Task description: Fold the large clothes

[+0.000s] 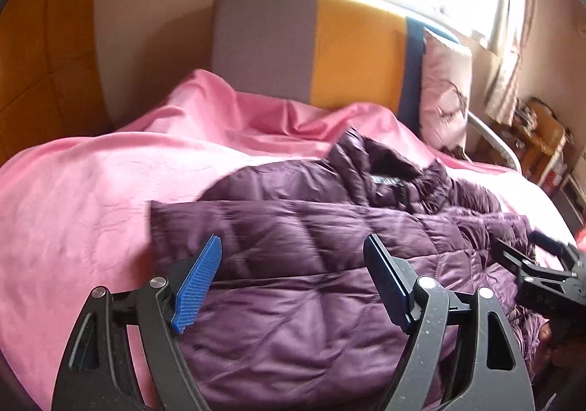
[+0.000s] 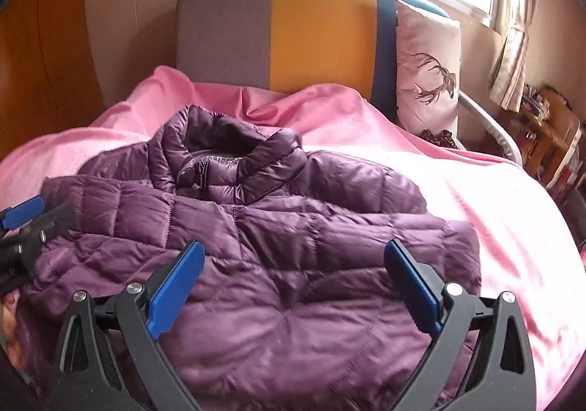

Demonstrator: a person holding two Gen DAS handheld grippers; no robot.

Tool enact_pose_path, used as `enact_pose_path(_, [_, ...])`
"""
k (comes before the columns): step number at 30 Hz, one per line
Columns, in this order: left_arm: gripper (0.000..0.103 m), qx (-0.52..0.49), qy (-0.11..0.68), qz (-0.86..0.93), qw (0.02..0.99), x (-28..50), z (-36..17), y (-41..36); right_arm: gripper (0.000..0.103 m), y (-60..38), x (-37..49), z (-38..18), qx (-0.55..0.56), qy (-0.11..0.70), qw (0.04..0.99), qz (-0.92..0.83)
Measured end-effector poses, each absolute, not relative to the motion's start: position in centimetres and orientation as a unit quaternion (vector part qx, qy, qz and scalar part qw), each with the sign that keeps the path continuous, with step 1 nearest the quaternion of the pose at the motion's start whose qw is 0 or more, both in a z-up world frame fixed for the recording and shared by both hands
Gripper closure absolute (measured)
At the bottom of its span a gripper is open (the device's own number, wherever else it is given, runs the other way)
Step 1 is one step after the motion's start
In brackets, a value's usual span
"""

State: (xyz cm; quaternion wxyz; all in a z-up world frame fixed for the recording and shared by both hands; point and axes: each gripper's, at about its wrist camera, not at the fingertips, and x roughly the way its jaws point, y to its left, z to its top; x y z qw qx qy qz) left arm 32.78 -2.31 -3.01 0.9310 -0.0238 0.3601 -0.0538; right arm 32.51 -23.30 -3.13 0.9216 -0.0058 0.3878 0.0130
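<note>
1. I see one purple quilted jacket (image 2: 256, 228) lying on the pink bedsheet (image 2: 494, 228), collar toward the headboard (image 2: 274, 33); its neck label (image 2: 223, 159) is too blurred to read.
2. My left gripper (image 1: 293, 279) tilts down over the jacket, jaws apart, nothing between them.
3. My right gripper (image 2: 293, 282) is angled likewise, jaws wide, empty.
4. One pillow (image 2: 428, 70) bears a deer print.
</note>
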Motion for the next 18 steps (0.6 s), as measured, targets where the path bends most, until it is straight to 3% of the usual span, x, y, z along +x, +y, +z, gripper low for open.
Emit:
enact_pose_path(4, [0.024, -0.026, 0.408, -0.046, 0.911, 34.0, -6.3, -3.2, 0.002, -22.3, 34.7, -5.9, -0.016, 0.419, 0.908, 0.011])
enact_pose_path(8, [0.021, -0.019, 0.401, -0.041, 0.915, 33.7, -8.4, -3.2, 0.002, -22.6, 35.1, -7.8, 0.01, 0.427, 0.904, 0.022])
enact_pose_path(18, [0.014, -0.009, 0.388, -0.027, 0.921, 31.8, -6.7, -3.6, 0.002, -23.3, 34.4, -7.4, 0.022, 0.427, 0.904, 0.027])
